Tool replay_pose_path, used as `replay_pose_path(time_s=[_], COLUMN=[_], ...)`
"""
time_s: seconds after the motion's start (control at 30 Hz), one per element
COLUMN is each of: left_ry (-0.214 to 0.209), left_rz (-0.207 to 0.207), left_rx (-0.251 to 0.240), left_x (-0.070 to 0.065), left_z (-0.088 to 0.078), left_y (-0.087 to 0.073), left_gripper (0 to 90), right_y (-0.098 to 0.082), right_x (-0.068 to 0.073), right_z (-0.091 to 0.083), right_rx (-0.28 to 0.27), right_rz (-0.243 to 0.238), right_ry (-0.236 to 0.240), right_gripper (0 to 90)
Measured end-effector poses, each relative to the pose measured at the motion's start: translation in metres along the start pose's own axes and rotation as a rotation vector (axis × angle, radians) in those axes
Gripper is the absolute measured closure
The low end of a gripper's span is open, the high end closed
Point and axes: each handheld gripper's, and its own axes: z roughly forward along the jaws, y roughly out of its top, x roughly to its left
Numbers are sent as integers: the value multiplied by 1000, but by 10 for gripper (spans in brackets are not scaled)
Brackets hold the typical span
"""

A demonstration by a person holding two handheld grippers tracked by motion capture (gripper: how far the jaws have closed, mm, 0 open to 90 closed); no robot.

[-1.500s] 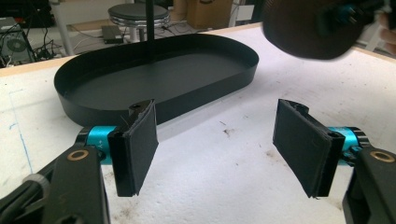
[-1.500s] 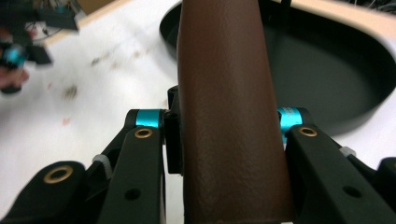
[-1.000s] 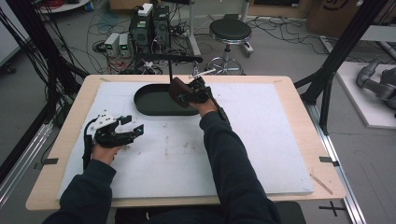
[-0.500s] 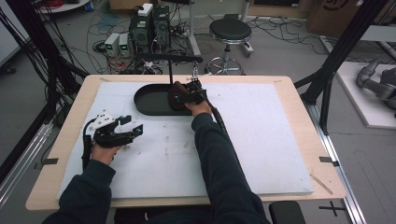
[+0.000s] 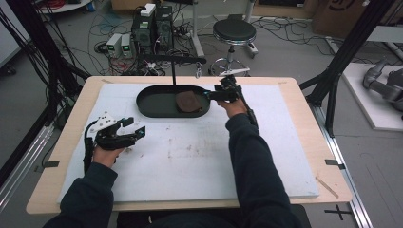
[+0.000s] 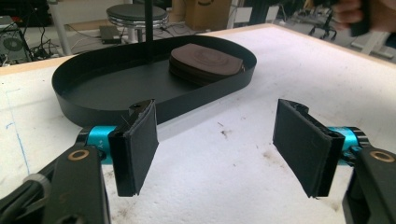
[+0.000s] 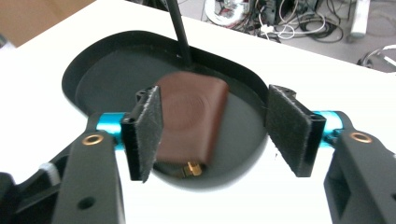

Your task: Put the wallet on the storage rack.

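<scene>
A brown wallet (image 5: 187, 101) lay inside the black oval tray (image 5: 157, 110) at its right end, on the white mat (image 5: 199, 156). The right gripper (image 5: 212, 95) hovered just beside that end with its jaws apart and empty. The left gripper (image 5: 135, 130) rested well apart near the mat's left edge, jaws spread wide on nothing.

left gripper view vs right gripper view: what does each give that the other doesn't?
Left gripper view alone: the tray's outer wall side-on, the stained white mat in front of it, and a stool behind the table. Right gripper view alone: a look down into the tray, with a small brass-coloured fitting at the brown wallet's near edge. Both: the black oval tray, the brown wallet lying in it, the thin black post, and open jaws.
</scene>
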Motion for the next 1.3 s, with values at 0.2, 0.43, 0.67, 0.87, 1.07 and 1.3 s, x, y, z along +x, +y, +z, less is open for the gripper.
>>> replay_pose_path(time_s=[0.2,0.43,0.67,0.87,1.07,1.3], left_ry=[4,16,15,16,9,8], left_rz=[-25,-15,5,21,41,48], left_rx=[-46,-57,-56,-54,-54,-49], left_x=[1,1,-1,-3,-6,-9], left_z=[0,1,3,2,0,-1], left_y=[4,8,10,10,11,9], left_gripper=[169,170,171,171,174,176], right_y=[-32,-80,-117,-130,-136,-137], right_x=[-12,-10,2,0,-3,-3], right_z=[-53,-105,-135,-141,-141,-139], right_rx=[51,-37,-131,-138,-112,-105], right_rz=[-92,-137,-196,-174,-167,-161], right_ry=[-50,-53,-133,-153,-156,-166], right_gripper=[213,211,202,202,202,202])
